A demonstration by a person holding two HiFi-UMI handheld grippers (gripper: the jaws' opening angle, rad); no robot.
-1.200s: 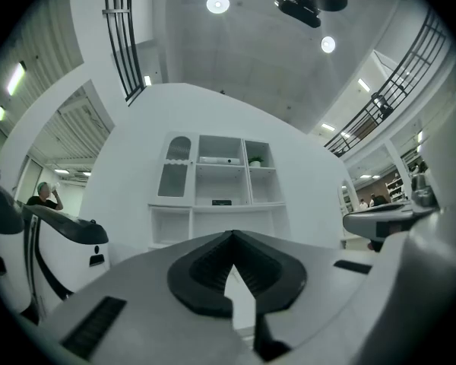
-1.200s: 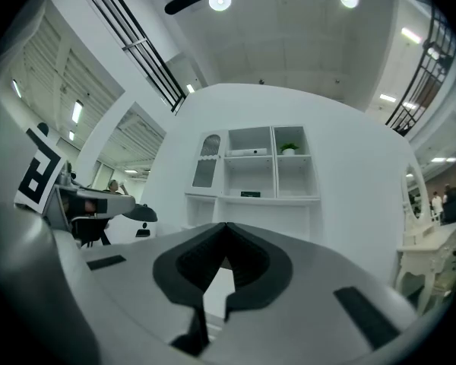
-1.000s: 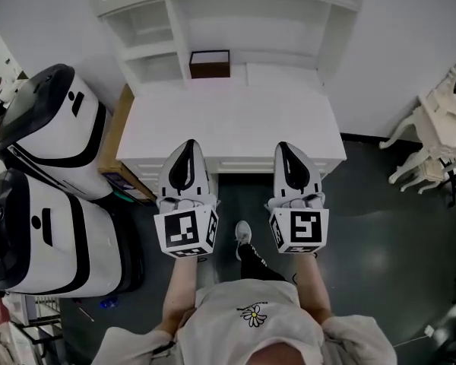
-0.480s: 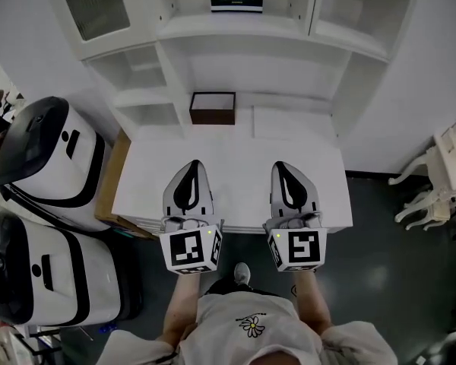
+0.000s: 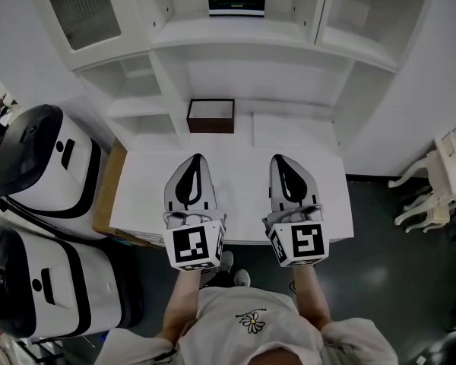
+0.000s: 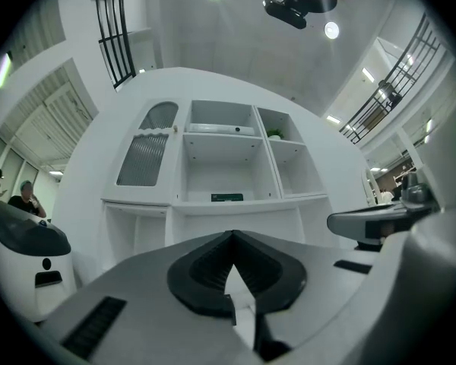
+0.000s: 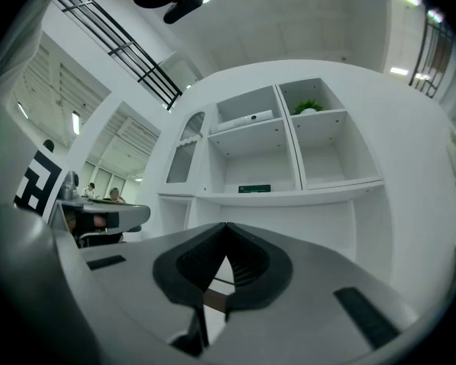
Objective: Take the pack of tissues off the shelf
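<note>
The pack of tissues (image 5: 236,1) is a dark, flat pack lying in the middle compartment of the white shelf unit (image 5: 228,33), above the desk. It also shows small and far off as the pack (image 6: 227,197) in the left gripper view and as the pack (image 7: 254,188) in the right gripper view. My left gripper (image 5: 196,158) and right gripper (image 5: 278,159) hover side by side over the white desktop (image 5: 239,166), well short of the pack. Both point toward the shelves. On both grippers the jaws meet at the tip with nothing between them.
A brown open box (image 5: 210,115) sits at the back of the desk, ahead of the left gripper. Two large white-and-black machines (image 5: 38,154) stand left of the desk. A white chair (image 5: 441,181) is at the right. A ribbed-glass door (image 5: 83,10) closes the upper left compartment.
Both grippers have moved forward from the desk's front edge to over the desktop. The view has tilted up, bringing the shelf with the tissue pack into sight.
</note>
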